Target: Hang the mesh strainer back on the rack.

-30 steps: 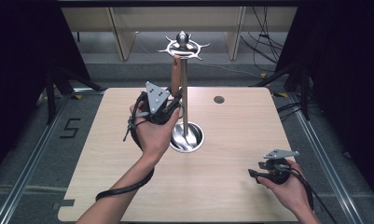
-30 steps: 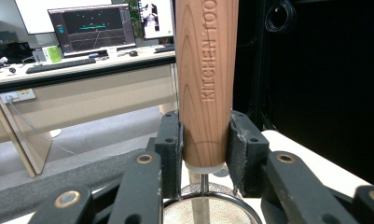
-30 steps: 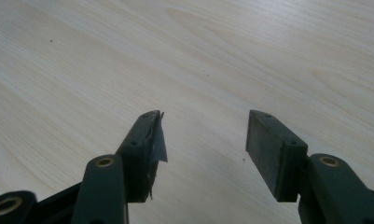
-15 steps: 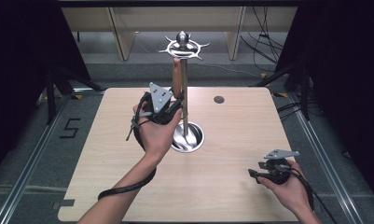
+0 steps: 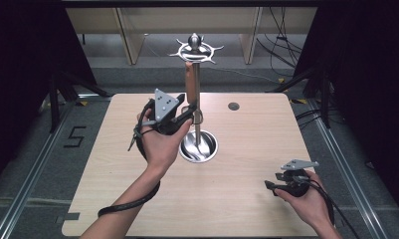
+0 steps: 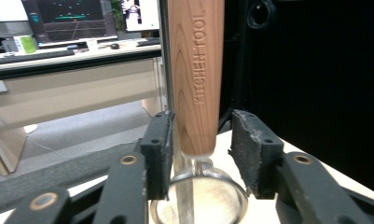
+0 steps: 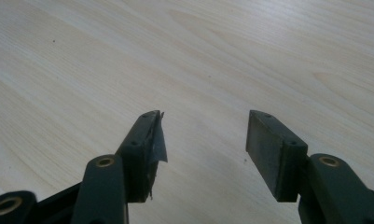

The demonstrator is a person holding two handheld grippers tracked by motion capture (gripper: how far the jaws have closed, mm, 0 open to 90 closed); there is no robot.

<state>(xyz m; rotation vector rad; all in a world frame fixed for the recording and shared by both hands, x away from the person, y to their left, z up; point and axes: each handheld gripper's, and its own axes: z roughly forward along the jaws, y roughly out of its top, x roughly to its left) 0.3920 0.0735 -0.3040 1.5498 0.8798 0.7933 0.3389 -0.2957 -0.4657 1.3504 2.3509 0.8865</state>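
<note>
Left gripper [image 6: 198,154] jaws just opened, released around the wooden handle [image 6: 196,79]; "KITCHEN TOOL" lettering readable here, high view adds the stand [image 5: 196,50]. Right gripper [image 7: 203,135] open, empty.

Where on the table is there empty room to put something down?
The table is bare along its near edge, between the left forearm and the right gripper, and on its far right, beyond the round base. It is crowded at the middle, where the left gripper meets the hanging wooden handle.

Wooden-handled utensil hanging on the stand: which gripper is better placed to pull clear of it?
Left gripper: its open jaws flank the wooden handle. Right gripper sits far off over the table.
</note>
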